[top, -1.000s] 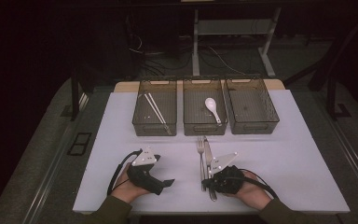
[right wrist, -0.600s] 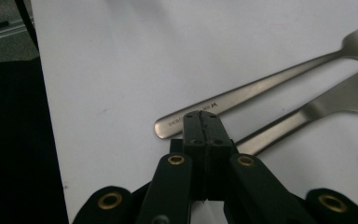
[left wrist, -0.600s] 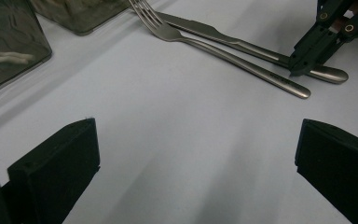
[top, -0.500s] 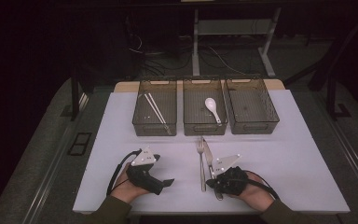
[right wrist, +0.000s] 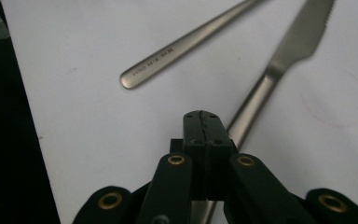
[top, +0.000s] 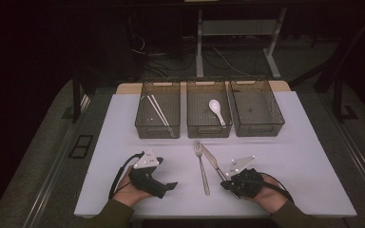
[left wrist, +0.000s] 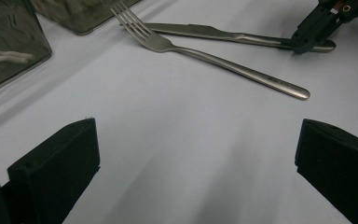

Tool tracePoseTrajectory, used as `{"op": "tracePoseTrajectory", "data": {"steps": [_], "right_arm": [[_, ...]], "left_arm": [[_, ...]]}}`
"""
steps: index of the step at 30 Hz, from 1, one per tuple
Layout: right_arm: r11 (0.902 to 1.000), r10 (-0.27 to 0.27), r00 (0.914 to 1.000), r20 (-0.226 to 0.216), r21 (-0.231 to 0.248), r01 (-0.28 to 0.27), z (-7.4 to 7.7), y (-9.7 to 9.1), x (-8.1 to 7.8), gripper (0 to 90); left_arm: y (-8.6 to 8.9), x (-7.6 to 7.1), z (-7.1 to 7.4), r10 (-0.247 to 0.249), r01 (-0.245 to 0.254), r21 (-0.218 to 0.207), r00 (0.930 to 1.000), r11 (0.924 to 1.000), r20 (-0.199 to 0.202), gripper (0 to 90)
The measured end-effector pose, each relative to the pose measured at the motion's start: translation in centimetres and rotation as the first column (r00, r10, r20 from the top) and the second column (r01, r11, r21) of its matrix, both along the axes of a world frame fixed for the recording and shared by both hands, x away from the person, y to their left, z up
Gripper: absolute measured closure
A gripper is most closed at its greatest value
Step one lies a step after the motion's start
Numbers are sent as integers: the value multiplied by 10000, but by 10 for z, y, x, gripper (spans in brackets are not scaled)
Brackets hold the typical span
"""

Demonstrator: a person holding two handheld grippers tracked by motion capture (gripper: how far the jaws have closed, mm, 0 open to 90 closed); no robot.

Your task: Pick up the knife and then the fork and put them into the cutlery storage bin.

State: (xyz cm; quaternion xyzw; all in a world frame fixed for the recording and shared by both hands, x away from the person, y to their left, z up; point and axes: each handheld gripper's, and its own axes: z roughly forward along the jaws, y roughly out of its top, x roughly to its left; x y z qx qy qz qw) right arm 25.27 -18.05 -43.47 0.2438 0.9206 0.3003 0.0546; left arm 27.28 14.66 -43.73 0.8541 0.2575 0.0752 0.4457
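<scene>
A steel fork [top: 202, 168] and a table knife [top: 211, 159] lie on the white table top in front of three bins. The knife lies slanted, its handle end toward my right hand. My right gripper [top: 225, 184] is shut on the knife's handle near its end. In the right gripper view the jaws [right wrist: 204, 126] are pressed together over the handle, with the blade [right wrist: 298, 42] ahead and the fork handle [right wrist: 186, 44] to the left. My left gripper [top: 168, 186] rests left of the fork, open with bare table between its jaws [left wrist: 196, 154]. Ahead of it lie the fork [left wrist: 214, 58] and knife [left wrist: 205, 31].
Three clear bins stand in a row at the back. The left bin [top: 157, 133] holds chopsticks [top: 159, 111], the middle bin [top: 208, 133] a white spoon [top: 216, 110], and the right bin [top: 259, 130] nothing. The table's front edge [top: 209, 214] runs just under both hands.
My right hand has shifted to the right, and the knife's handle end has swung right with it, away from the fork. The left hand has stayed put.
</scene>
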Motion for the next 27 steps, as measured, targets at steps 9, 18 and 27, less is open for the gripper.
{"op": "tracePoseTrajectory", "data": {"steps": [9,18,27], "right_arm": [[9995,-290,9996,-44,-81,290,2,-10,2,899],[9969,-758,9971,20,-192,758,6,-26,7,898],[9935,-1140,9893,-914,-41,1141,19,-30,19,642]], "left_arm": [[0,0,0,19,-19,-31,10000,10000,-10,0],[0,0,0,16,-17,-56,10000,10000,-24,0],[1,1,0,23,-23,-87,10000,10000,-38,0]]}}
